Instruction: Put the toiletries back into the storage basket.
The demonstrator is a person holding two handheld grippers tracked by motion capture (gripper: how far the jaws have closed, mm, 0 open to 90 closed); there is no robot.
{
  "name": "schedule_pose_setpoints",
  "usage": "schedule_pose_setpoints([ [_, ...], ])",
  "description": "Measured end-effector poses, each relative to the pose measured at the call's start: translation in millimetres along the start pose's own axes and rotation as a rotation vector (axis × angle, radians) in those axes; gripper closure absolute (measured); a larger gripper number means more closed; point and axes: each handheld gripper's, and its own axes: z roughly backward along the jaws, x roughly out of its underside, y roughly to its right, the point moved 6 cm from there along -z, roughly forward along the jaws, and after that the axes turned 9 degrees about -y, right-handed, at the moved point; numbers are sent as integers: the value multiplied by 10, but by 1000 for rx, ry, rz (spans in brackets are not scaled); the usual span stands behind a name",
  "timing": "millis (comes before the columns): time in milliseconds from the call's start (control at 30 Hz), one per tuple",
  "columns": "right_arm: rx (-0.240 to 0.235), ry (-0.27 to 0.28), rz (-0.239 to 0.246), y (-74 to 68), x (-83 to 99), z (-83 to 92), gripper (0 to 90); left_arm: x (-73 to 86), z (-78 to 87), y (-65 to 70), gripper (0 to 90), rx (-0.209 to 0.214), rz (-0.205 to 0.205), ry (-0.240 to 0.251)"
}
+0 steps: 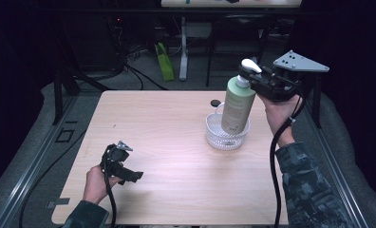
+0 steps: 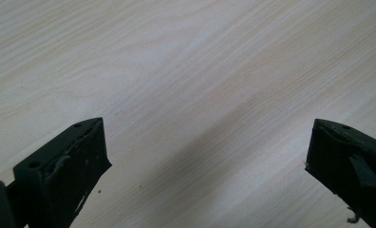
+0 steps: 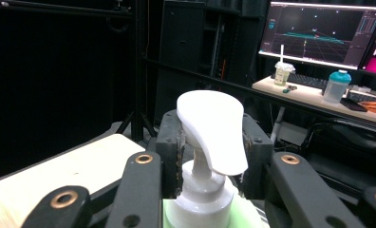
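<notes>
A green pump bottle (image 1: 236,105) was held above a white basket (image 1: 218,137) right of the table's (image 1: 157,128) centre, its base hanging over or just inside the rim, the body slightly tilted. Its white pump (image 3: 210,128) neck was pinched between the jaws of the right gripper (image 1: 258,81), which was carried in a raised hand (image 1: 281,111). A small dark cap (image 1: 216,102) was seen on the wood behind the basket. The left gripper (image 1: 122,164) was held low over the near left of the table, its jaws spread wide with bare wood between them.
</notes>
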Motion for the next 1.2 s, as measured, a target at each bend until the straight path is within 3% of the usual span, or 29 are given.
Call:
schedule_pose_setpoints([
  [1200,58,-48,-46,166,137,-298,677,2,-4,3,0,1,1,-5],
])
